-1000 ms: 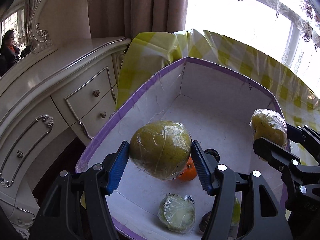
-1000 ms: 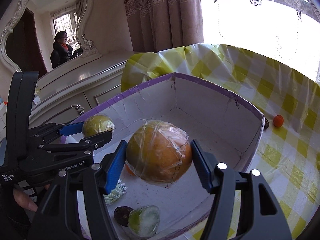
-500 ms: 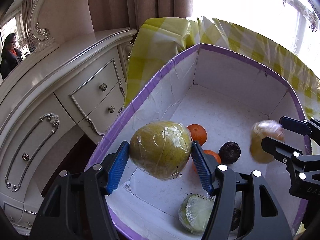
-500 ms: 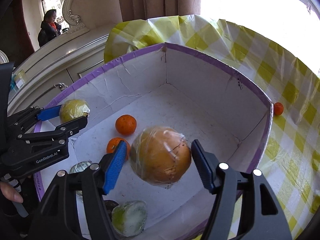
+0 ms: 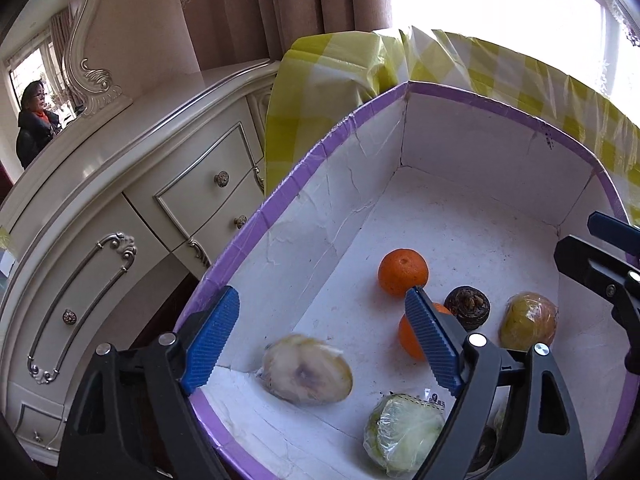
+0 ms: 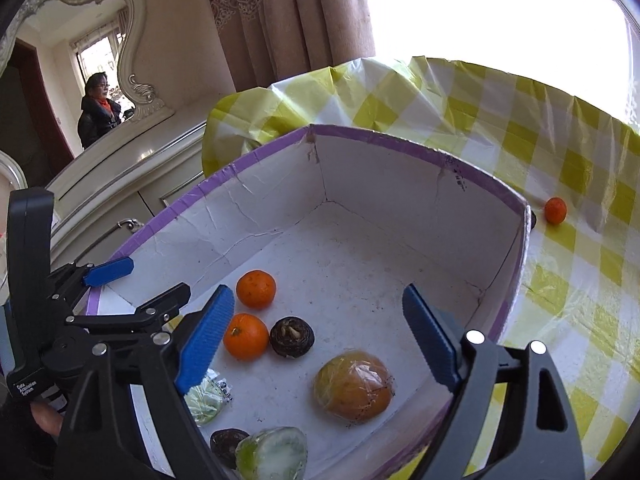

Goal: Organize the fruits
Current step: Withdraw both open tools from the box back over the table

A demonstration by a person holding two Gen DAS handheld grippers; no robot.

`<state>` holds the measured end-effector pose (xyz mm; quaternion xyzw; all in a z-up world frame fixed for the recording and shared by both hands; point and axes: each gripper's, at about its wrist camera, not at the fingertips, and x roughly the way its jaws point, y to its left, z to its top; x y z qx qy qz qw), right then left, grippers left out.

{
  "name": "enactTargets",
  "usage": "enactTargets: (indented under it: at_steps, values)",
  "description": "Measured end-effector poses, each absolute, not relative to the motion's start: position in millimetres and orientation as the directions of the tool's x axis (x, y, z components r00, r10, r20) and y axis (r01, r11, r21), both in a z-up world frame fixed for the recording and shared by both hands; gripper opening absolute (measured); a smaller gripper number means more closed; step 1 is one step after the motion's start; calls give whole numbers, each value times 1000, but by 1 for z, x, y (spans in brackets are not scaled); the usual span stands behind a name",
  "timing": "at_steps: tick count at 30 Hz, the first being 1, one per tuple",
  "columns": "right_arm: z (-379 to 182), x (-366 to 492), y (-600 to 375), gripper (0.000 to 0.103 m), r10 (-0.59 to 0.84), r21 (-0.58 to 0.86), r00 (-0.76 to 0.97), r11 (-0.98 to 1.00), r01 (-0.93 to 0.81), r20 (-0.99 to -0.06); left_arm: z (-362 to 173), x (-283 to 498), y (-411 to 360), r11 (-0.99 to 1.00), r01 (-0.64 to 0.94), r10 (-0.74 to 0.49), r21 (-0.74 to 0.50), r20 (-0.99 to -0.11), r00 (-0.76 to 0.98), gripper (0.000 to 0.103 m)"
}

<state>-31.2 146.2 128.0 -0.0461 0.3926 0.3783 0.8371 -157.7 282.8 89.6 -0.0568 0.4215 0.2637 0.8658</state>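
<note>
A white box with a purple rim [image 5: 288, 196] [image 6: 400, 148] holds the fruit. My left gripper [image 5: 324, 344] is open above its near left corner; a wrapped yellow-green fruit [image 5: 306, 368] lies blurred on the box floor below it. My right gripper [image 6: 320, 344] is open; a wrapped orange-yellow fruit [image 6: 354, 386] [image 5: 528, 320] lies on the floor below it. Two oranges [image 6: 256, 288] [image 6: 245, 336], a dark round fruit [image 6: 291, 336] and a wrapped pale green fruit [image 5: 404, 436] [image 6: 272, 456] also lie inside. The left gripper also shows in the right wrist view [image 6: 136, 284].
The box stands on a yellow-and-white checked tablecloth [image 6: 560, 152]. A small orange [image 6: 555, 210] lies on the cloth outside the box, far right. A cream dresser with drawers [image 5: 120, 216] and a mirror [image 5: 48, 80] stands to the left. Curtains and a bright window are behind.
Both grippers opened and let go of their wrapped fruits, which dropped onto the box floor. Both grippers drew back a little above the box.
</note>
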Motion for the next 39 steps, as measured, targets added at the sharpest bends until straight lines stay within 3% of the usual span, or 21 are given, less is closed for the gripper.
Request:
enactTargets:
  at_steps: [5, 10, 15, 17, 19, 23, 26, 30, 35, 39]
  values:
    - [125, -40, 159, 87, 604, 200, 395, 687, -699, -692, 88, -161, 280, 836, -515, 460, 188, -753, 471, 84]
    - [126, -42, 146, 87, 650, 246, 370, 657, -712, -664, 105, -174, 280, 834, -547, 413, 71, -738, 533, 86]
    - [151, -50, 91, 87, 785, 379, 359, 575, -725, -505, 159, -192, 237, 877, -473, 357, -85, -544, 759, 88]
    - [162, -56, 58, 95, 812, 393, 407, 566, -724, -419, 177, -193, 210, 906, -407, 310, -119, -467, 828, 89]
    - [167, -59, 21, 101, 800, 390, 477, 596, -702, -364, 191, -185, 179, 938, -315, 230, -144, -421, 877, 98]
    - [153, -48, -57, 101, 643, 359, 651, 766, -534, -404, 200, -164, 106, 987, -96, 44, -128, -361, 931, 99]
    - [126, -32, -118, 101, 497, 363, 712, 864, -350, -496, 188, -136, 49, 993, 74, -103, -89, -393, 914, 99]
    - [90, -23, -180, 101, 318, 313, 744, 937, -154, -588, 140, -94, -6, 984, 169, -177, -60, -485, 856, 99]
    - [61, -7, -228, 101, 219, 298, 725, 954, -20, -653, 69, -35, -24, 993, 94, -121, -76, -614, 780, 98]
    - [47, 18, -222, 101, 208, 255, 687, 966, -34, -697, 32, -4, -5, 990, -10, -91, -139, -698, 710, 98]
